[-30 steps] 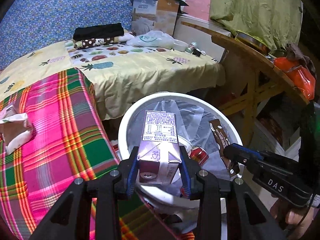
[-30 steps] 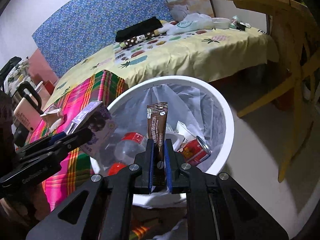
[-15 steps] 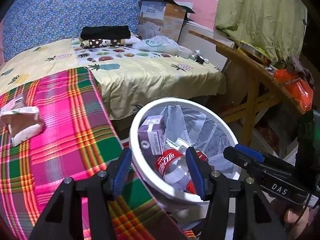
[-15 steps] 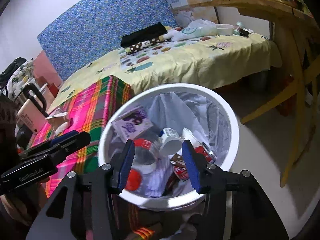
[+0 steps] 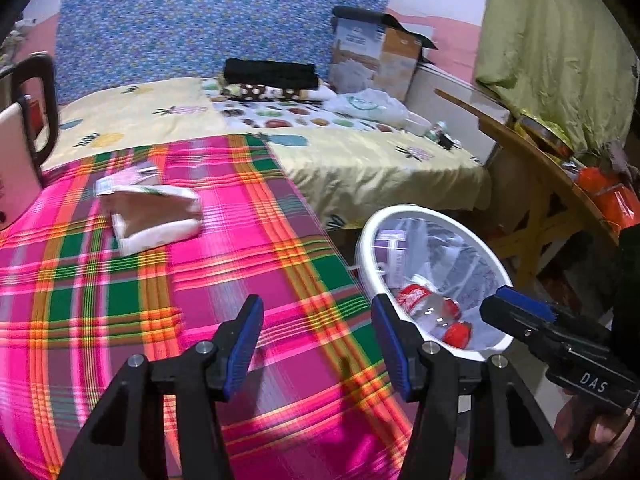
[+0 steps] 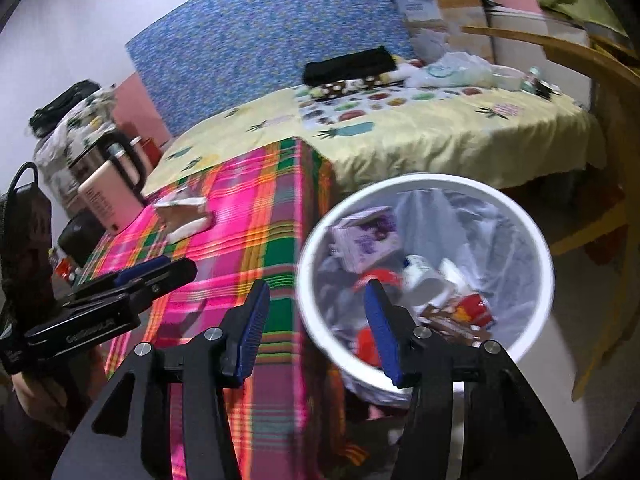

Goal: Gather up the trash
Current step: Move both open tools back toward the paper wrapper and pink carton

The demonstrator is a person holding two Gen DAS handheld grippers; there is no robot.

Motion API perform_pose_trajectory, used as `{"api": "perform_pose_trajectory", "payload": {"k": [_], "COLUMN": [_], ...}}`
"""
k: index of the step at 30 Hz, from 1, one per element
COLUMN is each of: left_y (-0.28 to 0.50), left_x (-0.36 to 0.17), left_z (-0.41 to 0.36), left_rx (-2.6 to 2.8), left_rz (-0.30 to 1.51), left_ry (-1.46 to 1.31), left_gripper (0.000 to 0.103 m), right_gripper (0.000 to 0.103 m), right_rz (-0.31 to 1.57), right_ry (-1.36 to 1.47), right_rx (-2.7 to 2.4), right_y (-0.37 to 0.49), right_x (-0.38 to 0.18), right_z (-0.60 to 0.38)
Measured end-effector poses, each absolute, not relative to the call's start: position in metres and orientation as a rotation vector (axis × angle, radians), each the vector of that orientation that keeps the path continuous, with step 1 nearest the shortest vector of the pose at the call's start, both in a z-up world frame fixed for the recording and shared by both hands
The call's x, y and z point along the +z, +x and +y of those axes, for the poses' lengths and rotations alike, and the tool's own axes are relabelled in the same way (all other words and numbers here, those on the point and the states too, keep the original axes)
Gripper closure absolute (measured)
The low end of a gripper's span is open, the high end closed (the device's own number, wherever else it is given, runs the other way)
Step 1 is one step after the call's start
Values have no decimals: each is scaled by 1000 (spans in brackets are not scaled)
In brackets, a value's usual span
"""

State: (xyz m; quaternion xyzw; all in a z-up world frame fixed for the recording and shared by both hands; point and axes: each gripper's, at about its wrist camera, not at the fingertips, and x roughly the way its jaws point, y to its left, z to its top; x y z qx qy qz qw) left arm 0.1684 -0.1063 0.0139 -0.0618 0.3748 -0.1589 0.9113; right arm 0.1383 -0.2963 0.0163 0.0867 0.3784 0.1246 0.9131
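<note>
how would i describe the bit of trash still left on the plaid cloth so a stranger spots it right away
Start at the bed, where a pink and green plaid cloth covers the near part. On its far left lies a crumpled white and brown paper wrapper, the only loose thing on the plaid; the other trash is already in the white bin beside it.

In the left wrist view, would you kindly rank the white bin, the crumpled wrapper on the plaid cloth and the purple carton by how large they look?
Largest to smallest:
1. white bin
2. crumpled wrapper
3. purple carton, partly hidden by the bin rim, so it is likely bigger than it appears.
</note>
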Motion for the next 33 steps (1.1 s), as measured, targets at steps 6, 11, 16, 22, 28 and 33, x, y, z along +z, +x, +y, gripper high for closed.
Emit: {"api": "perform_pose_trajectory", "payload": {"k": [6,11,16,22,28,33], "left_y": [166,167,169,175,188,199], "left_x": [12,12,12,13,13,11], "left_z": [-70,-45,-20,7,30,48], "left_rx": [-252,-194,-153,-112,-78,-66], "left_rz": [770,765,761,761,762,768], "left_ry": [-133,-141,-152,-151,-138,-139], "left_gripper": [45,45,45,45,45,45], "right_gripper": [53,53,53,53,53,53], "right_rz": [775,777,779,774,773,773], "right_ry": [130,102,52,-13,-90,-149], "right_rx": [332,380,424,477,526,545], "right_y": [141,146,151,162,179,197], "right_x": [20,21,23,27,24,21], "right_z": [-271,-252,-230,-207,-181,-163]}}
